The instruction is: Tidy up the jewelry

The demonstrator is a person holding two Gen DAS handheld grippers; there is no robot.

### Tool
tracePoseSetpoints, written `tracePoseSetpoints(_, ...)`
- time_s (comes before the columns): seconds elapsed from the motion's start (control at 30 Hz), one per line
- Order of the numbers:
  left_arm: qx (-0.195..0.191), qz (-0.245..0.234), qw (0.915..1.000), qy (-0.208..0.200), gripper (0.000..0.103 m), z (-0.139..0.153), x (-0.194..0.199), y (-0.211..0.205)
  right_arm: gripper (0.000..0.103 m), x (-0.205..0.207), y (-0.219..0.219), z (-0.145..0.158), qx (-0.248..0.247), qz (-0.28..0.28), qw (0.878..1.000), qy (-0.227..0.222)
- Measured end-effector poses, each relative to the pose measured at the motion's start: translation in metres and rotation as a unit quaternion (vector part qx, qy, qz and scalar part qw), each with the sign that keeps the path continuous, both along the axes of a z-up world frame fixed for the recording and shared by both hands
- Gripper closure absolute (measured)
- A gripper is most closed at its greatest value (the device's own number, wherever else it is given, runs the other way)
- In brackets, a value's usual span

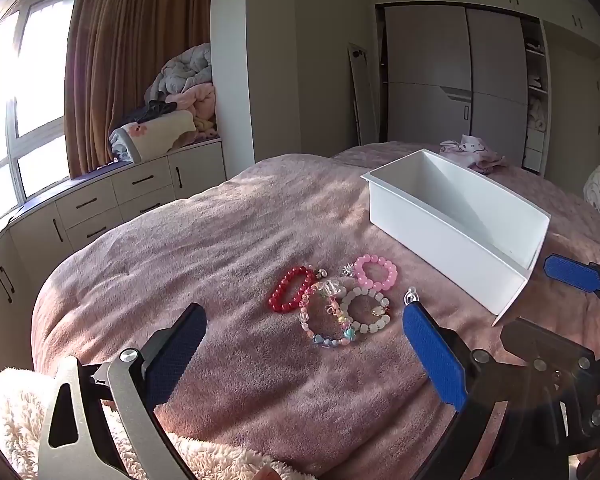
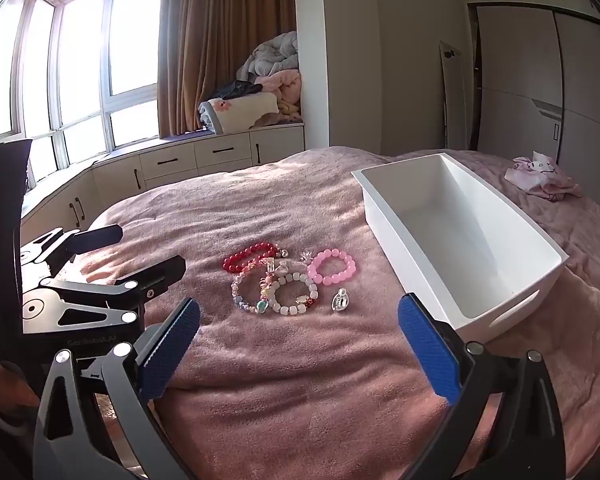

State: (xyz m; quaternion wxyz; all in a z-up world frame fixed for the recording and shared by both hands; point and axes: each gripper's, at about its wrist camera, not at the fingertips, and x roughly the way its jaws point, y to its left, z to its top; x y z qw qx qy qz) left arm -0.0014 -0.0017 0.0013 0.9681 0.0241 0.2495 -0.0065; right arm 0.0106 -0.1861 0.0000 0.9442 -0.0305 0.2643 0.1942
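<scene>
Ahead, bracelets (image 2: 284,282) beyond right tool (image 2: 300,320).

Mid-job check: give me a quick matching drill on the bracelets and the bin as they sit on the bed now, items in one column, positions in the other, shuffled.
Items:
1. red bead bracelet
2. pink bead bracelet
3. white bin
4. small clear charm

Positions:
A. right of all the jewelry, nothing inside that shows
B. leftmost of the bracelet cluster
C. lying alone, between the white-bead bracelet and the bin
D. bracelet closest to the bin

Pairs: 1-B, 2-D, 3-A, 4-C

Both the left gripper and the right gripper are open, holding nothing.
</scene>
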Motion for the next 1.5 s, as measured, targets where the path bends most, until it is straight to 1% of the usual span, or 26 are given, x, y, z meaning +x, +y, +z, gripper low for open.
tracePoseSetpoints(0.03, 0.000, 0.001, 1.0000, 0.003, 0.004, -0.0008, 0.0001, 0.0015, 0.005, 0.0000, 0.0000, 0.0001, 0.000, 0.000, 1.000, 0.000)
tracePoseSetpoints(0.07, 0.004, -0.001, 0.9999, 0.013, 0.004, -0.0019, 0.0021, 0.0010, 0.005, 0.0000, -0.0001, 0.0003, 0.000, 0.000, 1.000, 0.000)
tracePoseSetpoints(0.13, 0.004, -0.002, 0.9999, 0.015, 0.004, -0.0028, 0.0035, 0.0013, 0.005, -0.0001, 0.0000, 0.0003, -0.001, 0.000, 1.000, 0.000)
tracePoseSetpoints(0.2, 0.006, 0.000, 1.0000, 0.007, 0.004, -0.0056, 0.0012, -0.0004, 0.005, -0.0005, 0.0002, 0.0006, -0.001, 0.000, 1.000, 0.001)
tracePoseSetpoints(0.33, 0.006, 0.002, 1.0000, 0.005, 0.004, -0.0066, 0.0012, -0.0002, 0.005, -0.0005, 0.0001, 0.0008, -0.001, 0.000, 1.000, 0.000)
tracePoseSetpoints(0.37, 0.007, 0.003, 0.9999, 0.010, 0.004, -0.0068, 0.0027, -0.0021, 0.005, -0.0002, 0.0000, 0.0009, 0.000, 0.000, 1.000, 0.000)
tracePoseSetpoints(1.03, 0.010, 0.003, 0.9999, 0.010, 0.004, -0.0052, 0.0033, -0.0024, 0.005, -0.0031, -0.0001, 0.0015, -0.003, 0.000, 1.000, -0.005)
tracePoseSetpoints(1.13, 0.016, 0.003, 0.9998, 0.012, 0.004, -0.0062, 0.0039, -0.0029, 0.005, -0.0031, 0.0002, 0.0014, -0.005, 0.000, 1.000, -0.005)
tracePoseSetpoints(1.43, -0.008, 0.009, 0.9999, 0.010, 0.004, -0.0054, 0.0039, 0.0034, 0.005, -0.0018, -0.0014, 0.0006, -0.002, -0.005, 1.000, -0.004)
tracePoseSetpoints(1.5, -0.012, 0.010, 0.9999, 0.005, 0.004, -0.0004, 0.0015, 0.0065, 0.005, -0.0015, -0.0015, 0.0011, -0.002, -0.005, 1.000, -0.004)
